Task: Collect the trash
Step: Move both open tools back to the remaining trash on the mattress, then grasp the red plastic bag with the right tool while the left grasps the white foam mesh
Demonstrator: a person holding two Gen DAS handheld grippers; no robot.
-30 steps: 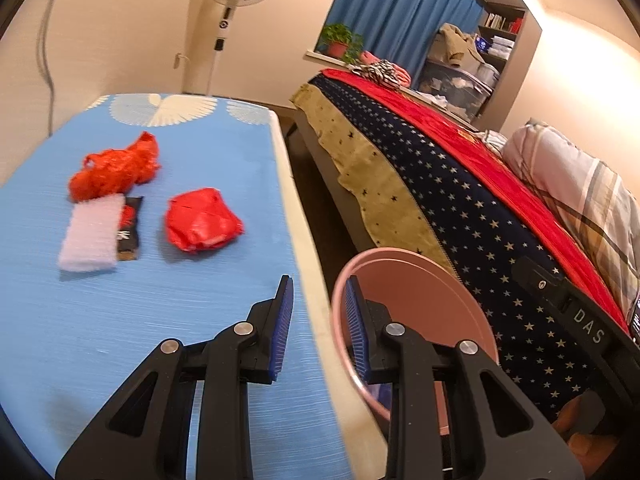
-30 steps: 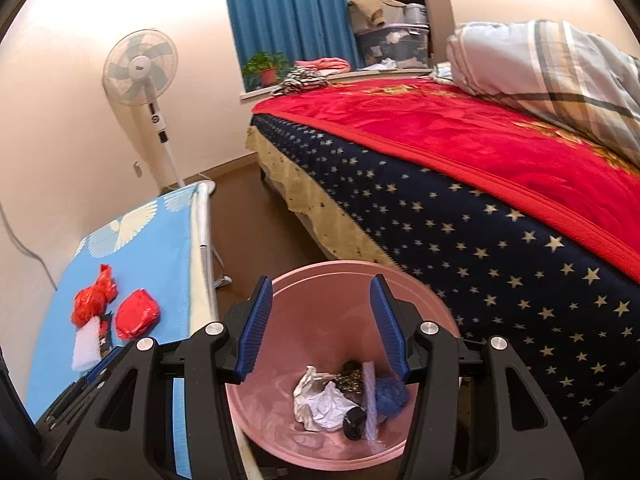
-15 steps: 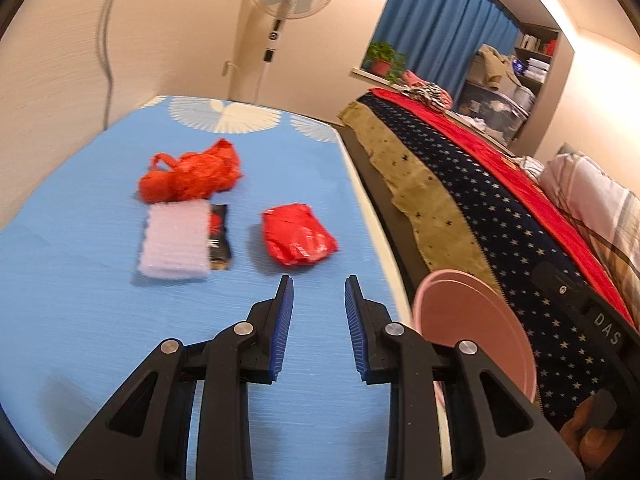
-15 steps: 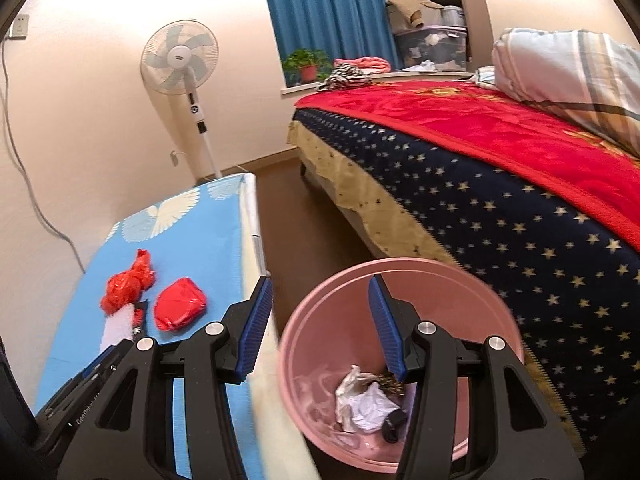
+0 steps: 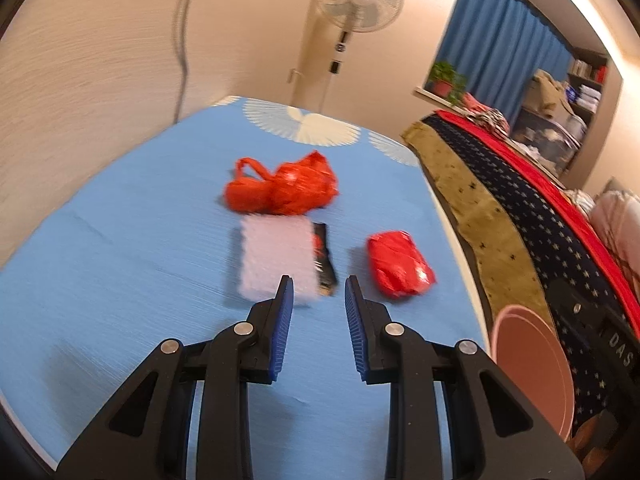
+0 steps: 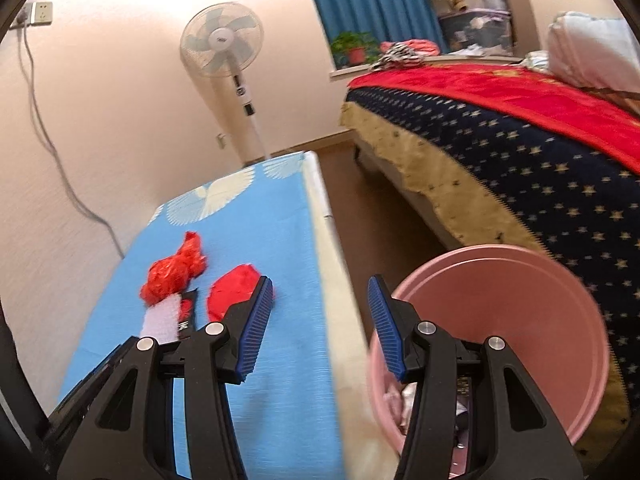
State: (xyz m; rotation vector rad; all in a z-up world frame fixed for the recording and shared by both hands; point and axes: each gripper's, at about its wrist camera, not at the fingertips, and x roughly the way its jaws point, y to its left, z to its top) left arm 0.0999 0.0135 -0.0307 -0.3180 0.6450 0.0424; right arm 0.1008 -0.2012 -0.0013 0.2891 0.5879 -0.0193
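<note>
On the blue table cover (image 5: 120, 264) lie a crumpled red plastic bag (image 5: 280, 190), a white bubble-wrap piece (image 5: 276, 260), a black and red wrapper (image 5: 324, 260) and a red crumpled packet (image 5: 398, 266). My left gripper (image 5: 318, 292) is open and empty, just short of the bubble wrap and wrapper. My right gripper (image 6: 320, 292) is open and empty over the table's right edge, between the red packet (image 6: 234, 290) and the pink bin (image 6: 500, 320). The bin holds crumpled trash low inside, mostly hidden.
A bed with a starred blue and red cover (image 6: 540, 160) stands right of the bin. A standing fan (image 6: 228, 48) and a wall with a hanging cable (image 6: 52, 152) are behind the table. The pink bin also shows in the left wrist view (image 5: 532, 368).
Both grippers have swung left from the bin toward the table. The left now faces the trash pieces closely. The right has left the bin's mouth and reached the table edge.
</note>
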